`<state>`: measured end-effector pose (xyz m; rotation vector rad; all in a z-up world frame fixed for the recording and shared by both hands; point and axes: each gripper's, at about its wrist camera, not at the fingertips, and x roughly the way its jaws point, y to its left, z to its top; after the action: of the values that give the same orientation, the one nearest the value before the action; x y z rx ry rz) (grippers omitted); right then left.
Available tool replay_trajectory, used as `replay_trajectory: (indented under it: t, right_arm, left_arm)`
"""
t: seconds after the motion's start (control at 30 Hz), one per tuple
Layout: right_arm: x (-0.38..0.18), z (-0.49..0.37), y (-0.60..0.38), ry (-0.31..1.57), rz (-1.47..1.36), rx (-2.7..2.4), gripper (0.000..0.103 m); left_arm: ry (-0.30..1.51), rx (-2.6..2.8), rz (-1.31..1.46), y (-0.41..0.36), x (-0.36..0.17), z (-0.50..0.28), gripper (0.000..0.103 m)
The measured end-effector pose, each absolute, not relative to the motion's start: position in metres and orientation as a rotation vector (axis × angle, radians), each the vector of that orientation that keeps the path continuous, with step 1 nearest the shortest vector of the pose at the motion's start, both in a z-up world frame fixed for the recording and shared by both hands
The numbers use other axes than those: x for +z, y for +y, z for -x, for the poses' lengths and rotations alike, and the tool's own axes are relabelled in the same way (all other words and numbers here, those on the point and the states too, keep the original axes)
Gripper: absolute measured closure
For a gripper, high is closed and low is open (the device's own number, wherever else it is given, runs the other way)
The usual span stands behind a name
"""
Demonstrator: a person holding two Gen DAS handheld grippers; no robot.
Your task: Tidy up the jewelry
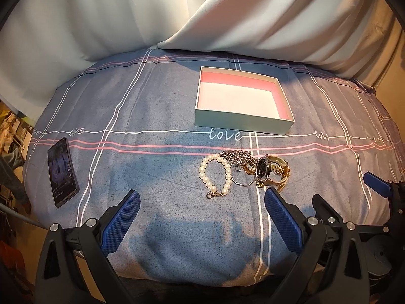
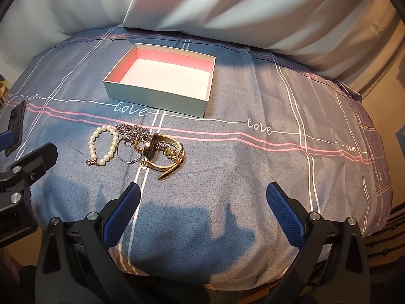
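Note:
A pile of jewelry lies on the blue bedsheet: a pearl bracelet (image 1: 216,174) (image 2: 102,145), a silver chain (image 1: 238,155) (image 2: 133,129), a thin silver ring (image 1: 240,181), and a gold watch (image 1: 272,174) (image 2: 164,155). An open pale box with pink lining (image 1: 243,101) (image 2: 162,79) sits beyond the pile and holds nothing. My left gripper (image 1: 202,205) is open, just short of the pile. My right gripper (image 2: 202,200) is open, near and right of the pile. Both are empty.
A dark smartphone (image 1: 62,172) (image 2: 16,124) lies at the left of the bed. White pillows (image 1: 227,12) line the far edge. The right gripper's body (image 1: 374,190) shows at the left view's right edge. The bed drops off left and right.

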<state>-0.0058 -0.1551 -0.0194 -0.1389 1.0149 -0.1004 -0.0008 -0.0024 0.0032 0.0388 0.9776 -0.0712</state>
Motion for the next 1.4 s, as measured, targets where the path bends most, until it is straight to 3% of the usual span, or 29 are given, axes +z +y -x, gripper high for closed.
replay_trajectory:
  t: [1.4]
  right_arm:
    - [-0.024, 0.008, -0.147, 1.026, 0.157, -0.089, 0.005]
  left_arm:
    - [0.987, -0.053, -0.004, 0.009, -0.003, 0.003, 0.006]
